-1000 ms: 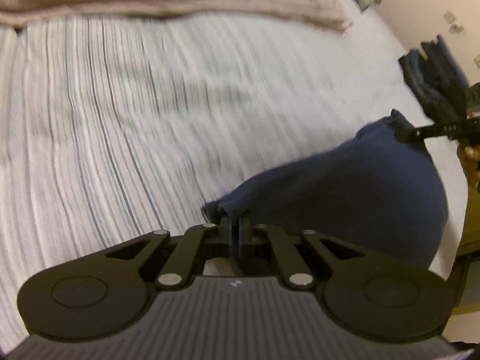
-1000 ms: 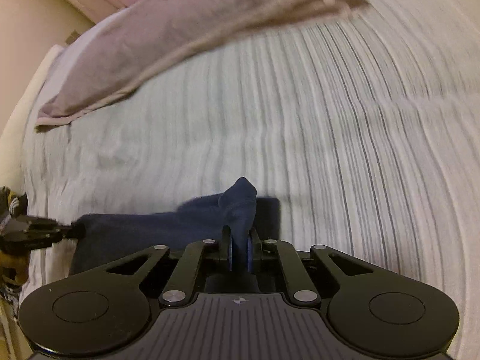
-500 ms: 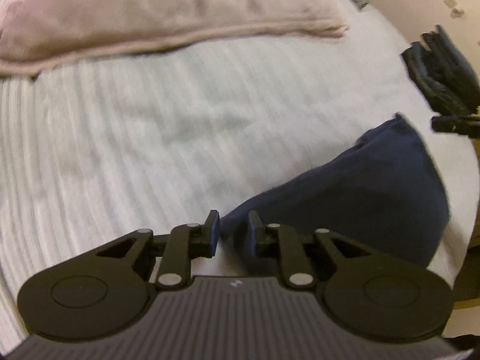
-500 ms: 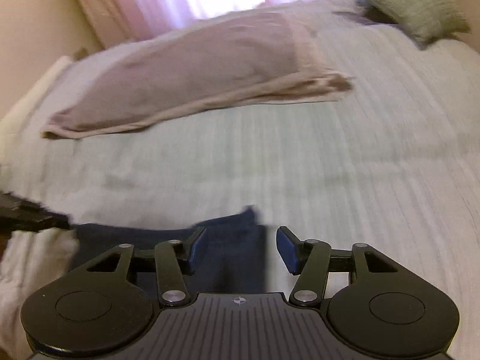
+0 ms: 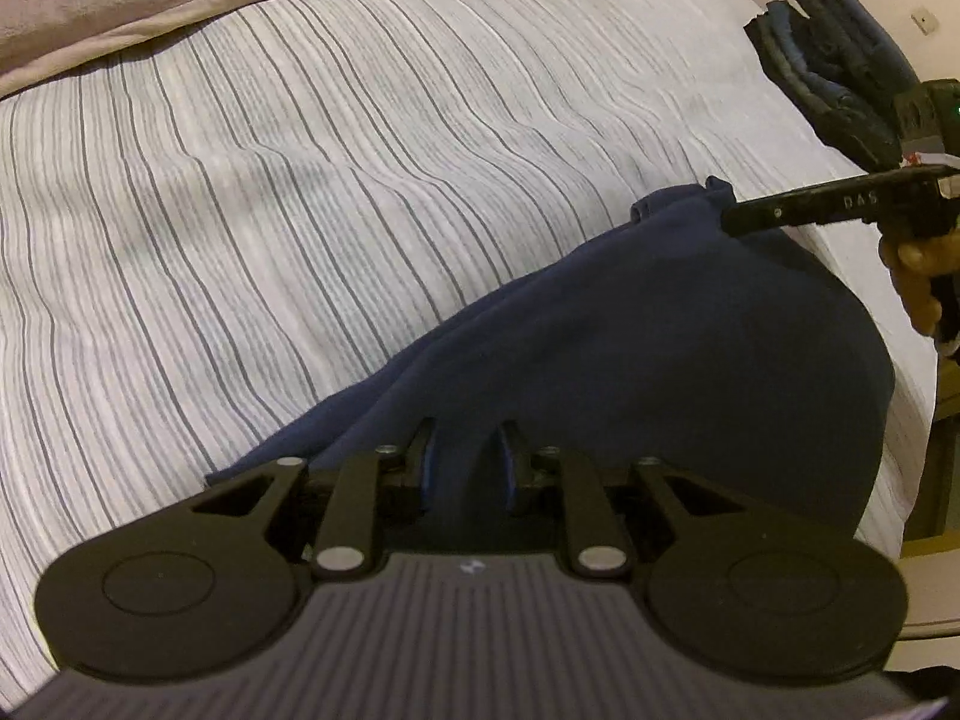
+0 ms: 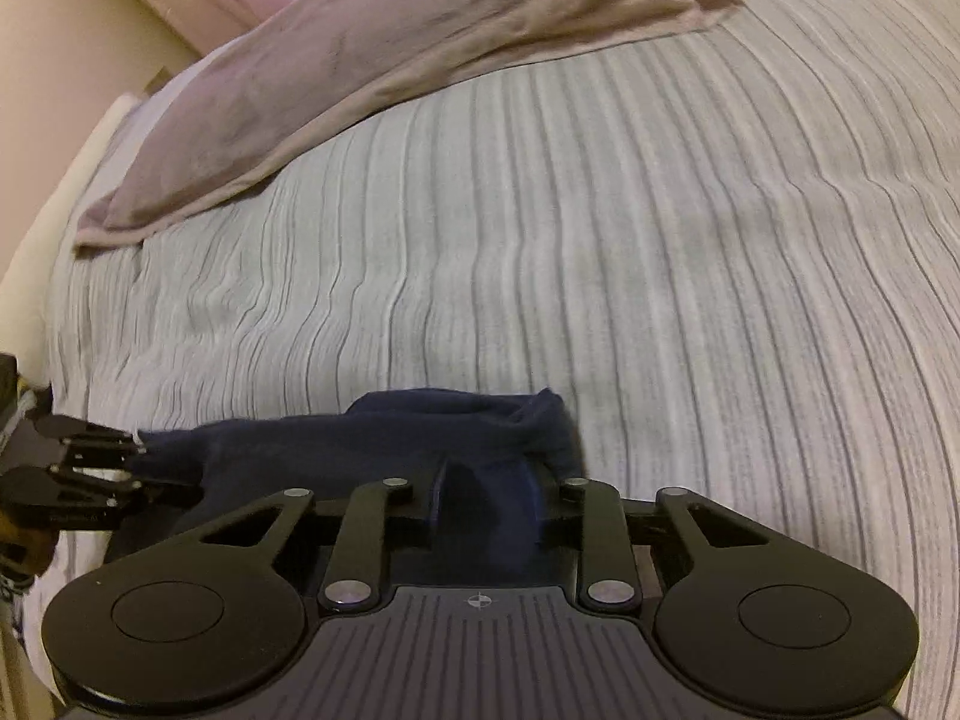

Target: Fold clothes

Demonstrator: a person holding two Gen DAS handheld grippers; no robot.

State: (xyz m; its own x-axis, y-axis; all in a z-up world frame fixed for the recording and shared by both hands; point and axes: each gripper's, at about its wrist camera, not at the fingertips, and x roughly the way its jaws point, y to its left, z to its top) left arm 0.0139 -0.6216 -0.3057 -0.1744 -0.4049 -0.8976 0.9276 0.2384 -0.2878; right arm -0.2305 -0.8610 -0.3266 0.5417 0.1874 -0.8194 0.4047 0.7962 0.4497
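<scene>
– Left tongs [image 5: 465,438]: jaws just opened, standing slightly apart; a ridge of navy garment [image 5: 660,348] lies between them, no firm pinch evident. Right tongs [image 6: 487,480]: jaws just closing, pinching a fold at the far corner.
– Garment, location?
– Bed [image 5: 300,180], near edge; bunched, spanning from one pair of tongs to the other.
– Handling note?
– Judged a regrip. Left closes on the hem only, not a bunch. Both corners level, cloth drawn taut, then laid over. Soft knit probably sags; a shallow bite may slip.
</scene>
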